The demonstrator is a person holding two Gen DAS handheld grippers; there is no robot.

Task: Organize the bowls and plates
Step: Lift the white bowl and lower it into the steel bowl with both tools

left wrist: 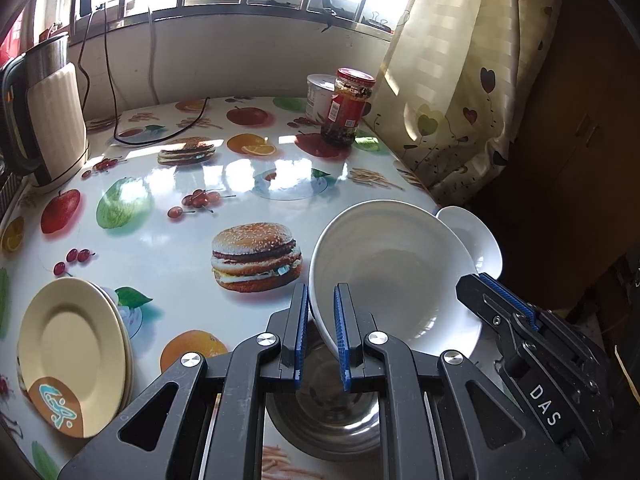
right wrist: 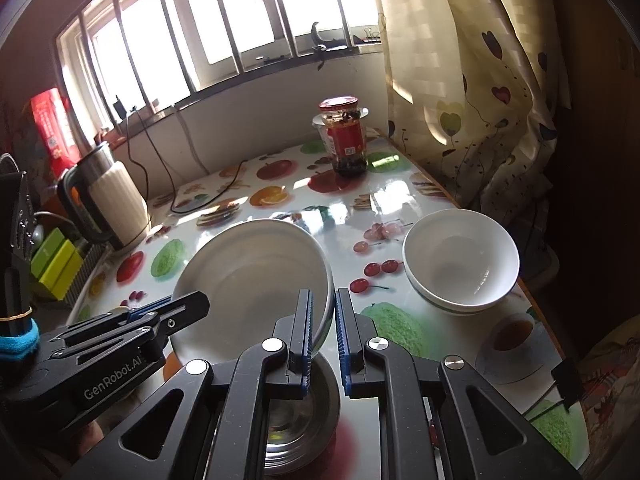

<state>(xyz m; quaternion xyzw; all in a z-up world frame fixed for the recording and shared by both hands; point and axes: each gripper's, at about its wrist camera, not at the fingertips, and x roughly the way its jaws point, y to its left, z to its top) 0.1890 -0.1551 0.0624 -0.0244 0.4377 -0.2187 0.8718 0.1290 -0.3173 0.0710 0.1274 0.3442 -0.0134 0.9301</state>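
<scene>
A large white bowl [left wrist: 392, 276] hangs tilted above a steel bowl [left wrist: 320, 420] near the table's front edge. My left gripper [left wrist: 321, 300] is shut on the white bowl's near rim. My right gripper [left wrist: 486, 292] pinches the opposite rim. In the right wrist view the right gripper [right wrist: 323, 304] is shut on the white bowl [right wrist: 248, 276], the left gripper [right wrist: 188, 306] clamps its far side, and the steel bowl [right wrist: 296, 420] sits under it. A smaller white bowl [right wrist: 460, 264] rests on another to the right. Stacked cream plates [left wrist: 72, 352] lie at the left.
An electric kettle [left wrist: 44, 108] with its cord stands at the back left. A red-labelled jar [left wrist: 348, 108] and a white tub [left wrist: 318, 96] stand at the back by the curtain [left wrist: 460, 80]. The fruit-print table [left wrist: 160, 240] ends close at the right.
</scene>
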